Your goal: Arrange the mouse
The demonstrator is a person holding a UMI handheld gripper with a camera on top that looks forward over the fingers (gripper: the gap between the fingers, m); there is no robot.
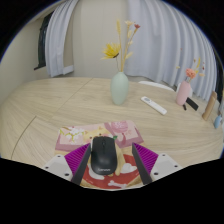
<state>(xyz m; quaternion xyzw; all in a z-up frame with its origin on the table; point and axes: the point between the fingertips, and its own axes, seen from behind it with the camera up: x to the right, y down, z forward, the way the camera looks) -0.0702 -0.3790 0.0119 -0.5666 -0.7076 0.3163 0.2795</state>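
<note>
A black computer mouse lies on a colourful patterned mouse pad on the light wooden table. It sits between my gripper's two fingers. The left pad is close beside the mouse's left side, and a gap shows between the mouse and the right pad. The gripper is open, and the mouse rests on the mouse pad on its own. The mouse's front points away from me, toward the vase.
A pale green vase with yellow flowers stands beyond the mouse pad at the table's middle. A white remote lies to its right. A pink vase stands at the far right edge. Curtains hang behind the table.
</note>
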